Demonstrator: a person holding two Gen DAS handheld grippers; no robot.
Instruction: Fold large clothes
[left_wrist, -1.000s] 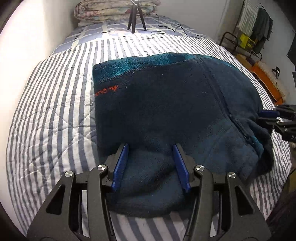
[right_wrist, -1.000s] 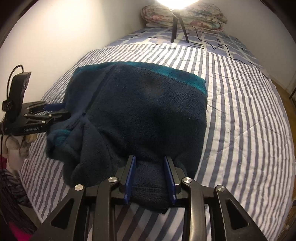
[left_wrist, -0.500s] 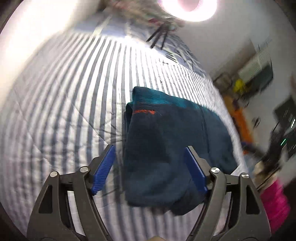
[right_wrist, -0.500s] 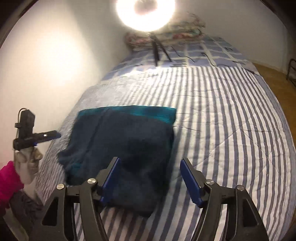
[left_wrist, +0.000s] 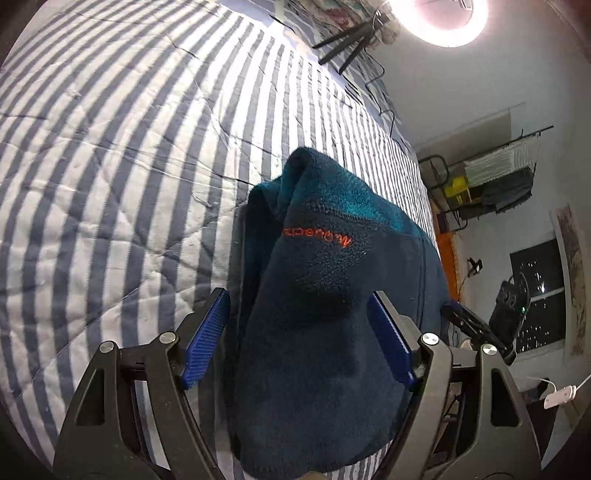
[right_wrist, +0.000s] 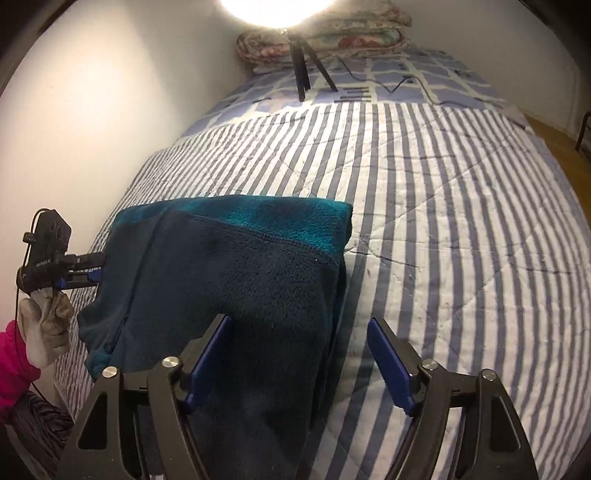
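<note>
Lying folded on the striped quilt (right_wrist: 424, 206) of the bed, the dark blue fleece (left_wrist: 332, 314) is my landmark for everything else. It sits near the bed's near edge, a compact bundle with a teal band along its far side and an orange embroidered logo (left_wrist: 317, 236) on the upper layer (the letters read upside down from my left camera).

My left tool (left_wrist: 299, 336) hangs over the near end of the fleece with its jaws spread wide; its blue pads stand clear on either side of the cloth, pressing nothing. My right tool (right_wrist: 299, 363) has just been opening its jaws, and they too stand wide: one pad lies over the fleece's near corner, the other over bare quilt just beside the fleece, and neither grips.

From the right camera I see the left tool at the fleece's far-left edge, carried by my gloved hand (right_wrist: 44, 328) with a pink sleeve (right_wrist: 13, 365) below it. From the left camera the right tool shows just beyond the fleece's right edge.

Well beyond the fleece, at the head of the bed, a black tripod (right_wrist: 304, 70) stands on the bedding under a bright ring light (left_wrist: 441, 18), with folded floral bedding (right_wrist: 325, 40) stacked behind it.
</note>
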